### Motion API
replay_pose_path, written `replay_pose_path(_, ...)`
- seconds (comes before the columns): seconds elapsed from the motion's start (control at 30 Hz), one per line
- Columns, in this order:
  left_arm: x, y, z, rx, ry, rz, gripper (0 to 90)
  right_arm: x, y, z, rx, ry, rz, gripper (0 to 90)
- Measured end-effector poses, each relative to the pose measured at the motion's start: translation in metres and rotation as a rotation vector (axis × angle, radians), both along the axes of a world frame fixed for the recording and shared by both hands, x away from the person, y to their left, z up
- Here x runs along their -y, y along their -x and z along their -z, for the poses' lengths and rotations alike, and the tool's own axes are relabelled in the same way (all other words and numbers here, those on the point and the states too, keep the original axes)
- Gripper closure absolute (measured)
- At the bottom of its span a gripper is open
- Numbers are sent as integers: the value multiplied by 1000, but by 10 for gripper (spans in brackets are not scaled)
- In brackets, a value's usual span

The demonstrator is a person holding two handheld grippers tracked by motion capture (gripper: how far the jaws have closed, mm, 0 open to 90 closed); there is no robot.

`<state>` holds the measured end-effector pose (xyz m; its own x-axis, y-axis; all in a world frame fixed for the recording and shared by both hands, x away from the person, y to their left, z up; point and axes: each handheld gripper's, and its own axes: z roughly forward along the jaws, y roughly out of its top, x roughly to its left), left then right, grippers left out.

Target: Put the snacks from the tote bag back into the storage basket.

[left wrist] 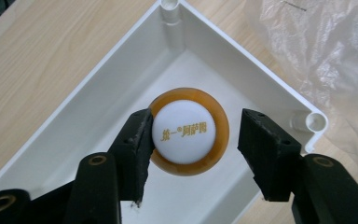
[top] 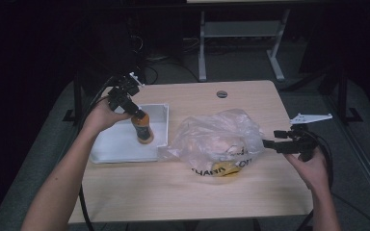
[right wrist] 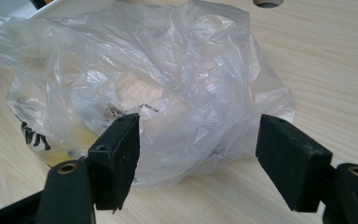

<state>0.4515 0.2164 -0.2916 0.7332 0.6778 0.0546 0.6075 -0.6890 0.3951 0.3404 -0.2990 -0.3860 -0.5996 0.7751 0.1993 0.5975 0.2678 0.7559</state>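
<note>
An orange bottle with a white cap stands upright inside a white tray. My left gripper hangs straight over it, open. Its left pad touches the cap's side and the right pad stands clear of it. From above, the bottle is in the tray at the table's left, under my left gripper. My right gripper is open at the edge of a crumpled clear plastic bag, not pressing on it. The bag holds something yellow, with my right gripper at its right side.
The bag's left edge reaches the tray's near right corner. A round cable hole sits near the far edge of the wooden table. Behind the table stands a metal desk frame. Cables trail from both grippers.
</note>
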Motion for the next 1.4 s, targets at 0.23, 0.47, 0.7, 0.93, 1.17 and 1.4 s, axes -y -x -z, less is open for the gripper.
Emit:
replay_pose_path(0.23,-7,5,-8,20,25,-12,384,-3,-1,0,-7,-2,-3,295)
replay_pose_path(0.47,-12,12,-13,57,41,-12,339,-1,-1,0,-8,-7,4,292)
replay_pose_path(0.7,-20,21,-18,76,62,-12,321,2,1,-1,-6,-12,12,290)
replay_pose_path(0.93,-26,26,-17,82,76,-14,312,3,2,-2,0,-13,12,289)
replay_pose_path(1.17,-32,31,-17,91,84,-24,313,5,2,-2,8,-12,13,288)
replay_pose_path(1.4,-36,36,-14,101,91,-24,311,5,3,-3,3,-14,17,287)
